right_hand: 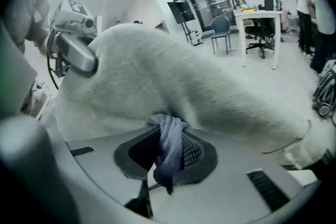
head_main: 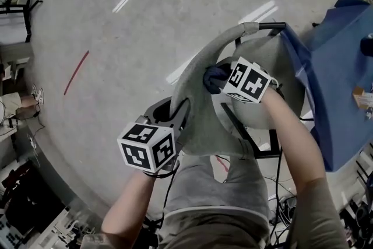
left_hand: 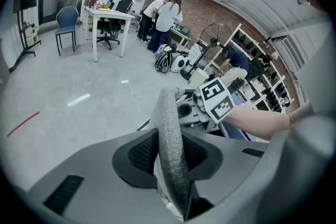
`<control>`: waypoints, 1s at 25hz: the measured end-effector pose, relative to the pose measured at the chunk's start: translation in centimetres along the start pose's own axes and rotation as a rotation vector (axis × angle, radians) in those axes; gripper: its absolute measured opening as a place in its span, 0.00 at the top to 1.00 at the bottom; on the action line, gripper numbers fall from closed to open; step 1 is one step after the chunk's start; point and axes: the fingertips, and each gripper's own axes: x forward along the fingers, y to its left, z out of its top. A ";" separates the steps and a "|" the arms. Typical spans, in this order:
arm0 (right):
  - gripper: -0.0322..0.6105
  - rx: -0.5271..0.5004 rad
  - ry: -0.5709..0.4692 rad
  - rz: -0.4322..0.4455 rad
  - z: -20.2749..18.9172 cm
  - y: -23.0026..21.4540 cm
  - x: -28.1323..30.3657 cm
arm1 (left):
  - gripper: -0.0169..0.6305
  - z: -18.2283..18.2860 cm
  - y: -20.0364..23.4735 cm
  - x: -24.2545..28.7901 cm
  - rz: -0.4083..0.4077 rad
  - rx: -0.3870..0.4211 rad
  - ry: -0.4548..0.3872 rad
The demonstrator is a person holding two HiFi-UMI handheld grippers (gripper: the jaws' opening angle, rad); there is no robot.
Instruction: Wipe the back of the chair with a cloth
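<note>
The chair's grey fabric back (head_main: 204,96) curves away below me in the head view. My left gripper (head_main: 178,118) is shut on its upper edge, and in the left gripper view the fabric rim (left_hand: 169,128) runs between the two pads. My right gripper (head_main: 217,80) is shut on a bunched dark blue cloth (head_main: 212,74) and holds it against the inner face of the back. In the right gripper view the blue cloth (right_hand: 169,141) hangs from the jaws right under the grey back (right_hand: 199,86). The cloth's contact patch is hidden.
A blue cover (head_main: 335,67) drapes over something just right of the chair. Cables (head_main: 280,195) lie on the floor near my legs. A red line (head_main: 76,72) marks the concrete floor. Farther off are a white table (left_hand: 107,16) and standing people (left_hand: 165,18).
</note>
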 end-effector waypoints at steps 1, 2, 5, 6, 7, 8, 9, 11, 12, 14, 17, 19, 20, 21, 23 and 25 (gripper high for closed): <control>0.84 0.021 -0.014 -0.066 0.1 -2.0 -0.7 | 0.82 0.0 0.0 0.0 -0.001 0.002 0.001; 0.84 0.049 -0.031 -0.137 0.1 -3.9 -1.7 | 0.82 0.0 0.0 0.0 -0.002 0.004 0.001; 0.83 0.144 -0.085 -0.365 -0.3 -9.3 -5.1 | 0.82 0.0 0.1 0.0 -0.008 0.007 0.004; 0.83 0.163 -0.093 -0.430 -0.5 -10.6 -6.2 | 0.82 0.1 0.1 -0.1 -0.011 0.006 0.004; 0.83 0.174 -0.098 -0.485 -0.6 -11.4 -7.1 | 0.81 0.1 0.1 -0.2 -0.012 0.005 0.005; 0.83 0.183 -0.105 -0.528 -0.7 -11.8 -7.7 | 0.81 0.2 0.1 -0.2 -0.014 0.005 0.004; 0.83 0.193 -0.118 -0.560 -0.5 -11.8 -8.0 | 0.81 0.2 0.1 -0.2 -0.016 0.005 0.004; 0.83 0.208 -0.156 -0.594 0.4 -10.7 -7.7 | 0.81 0.3 0.1 -0.2 -0.017 0.005 0.004; 0.83 0.211 -0.179 -0.593 1.0 -9.8 -7.3 | 0.81 0.3 0.2 -0.2 -0.018 0.005 0.005; 0.83 0.218 -0.229 -0.551 2.2 -7.4 -6.1 | 0.81 0.3 0.2 -0.1 -0.020 0.003 0.008; 0.83 0.197 -0.268 -0.466 3.3 -3.0 -4.2 | 0.81 0.1 0.0 0.0 -0.023 0.001 0.011; 0.83 0.182 -0.267 -0.407 3.3 -0.2 -2.9 | 0.81 -0.1 -0.1 0.0 -0.024 -0.001 0.011; 0.83 0.177 -0.258 -0.367 3.2 1.3 -2.3 | 0.81 -0.1 -0.1 0.0 -0.024 -0.001 0.011; 0.83 0.168 -0.243 -0.317 2.9 2.9 -1.6 | 0.81 -0.1 -0.1 0.0 -0.024 -0.001 0.012; 0.83 0.126 -0.194 -0.196 1.9 7.0 -0.3 | 0.81 0.0 0.0 0.0 -0.024 -0.002 0.013; 0.83 0.069 -0.125 -0.079 0.2 11.3 0.6 | 0.81 0.0 0.1 0.1 -0.028 -0.002 0.017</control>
